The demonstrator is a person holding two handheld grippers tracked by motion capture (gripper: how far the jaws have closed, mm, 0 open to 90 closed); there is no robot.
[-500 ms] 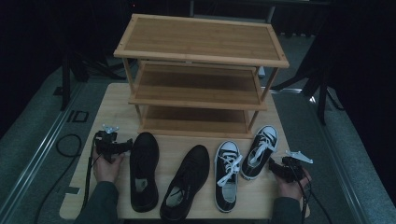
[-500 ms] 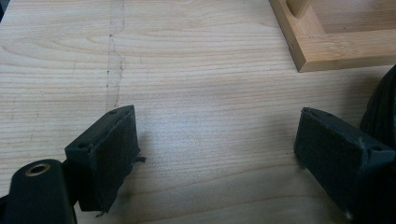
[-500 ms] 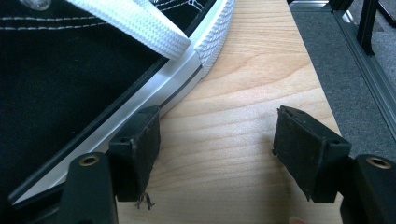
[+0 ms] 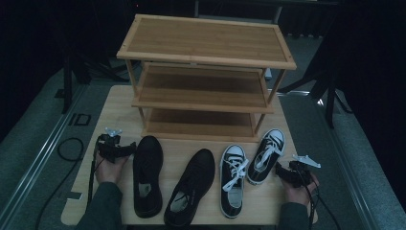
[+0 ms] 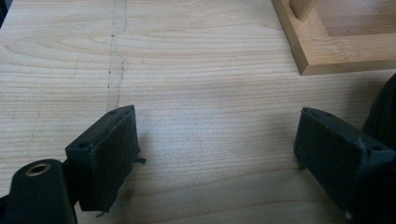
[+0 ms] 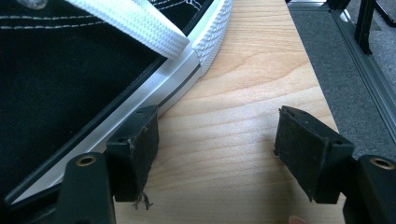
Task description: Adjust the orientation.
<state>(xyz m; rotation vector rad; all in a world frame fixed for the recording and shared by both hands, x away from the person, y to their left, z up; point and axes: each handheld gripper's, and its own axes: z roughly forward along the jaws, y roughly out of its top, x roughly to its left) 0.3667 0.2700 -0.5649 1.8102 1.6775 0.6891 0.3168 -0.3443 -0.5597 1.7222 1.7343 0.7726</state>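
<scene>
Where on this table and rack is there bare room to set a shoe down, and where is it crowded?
All three boards of the rack lie bare. The table is free left of the rack, behind the left gripper. The front strip is crowded: two black shoes and two sneakers lie side by side between the grippers.

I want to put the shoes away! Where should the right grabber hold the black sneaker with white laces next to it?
Probably the black canvas sneaker with white laces is best gripped at its heel collar, coming from above and its right side. The right gripper sits open beside that heel, and the collar's thin wall fits between jaws, unlike the wide sole.
</scene>
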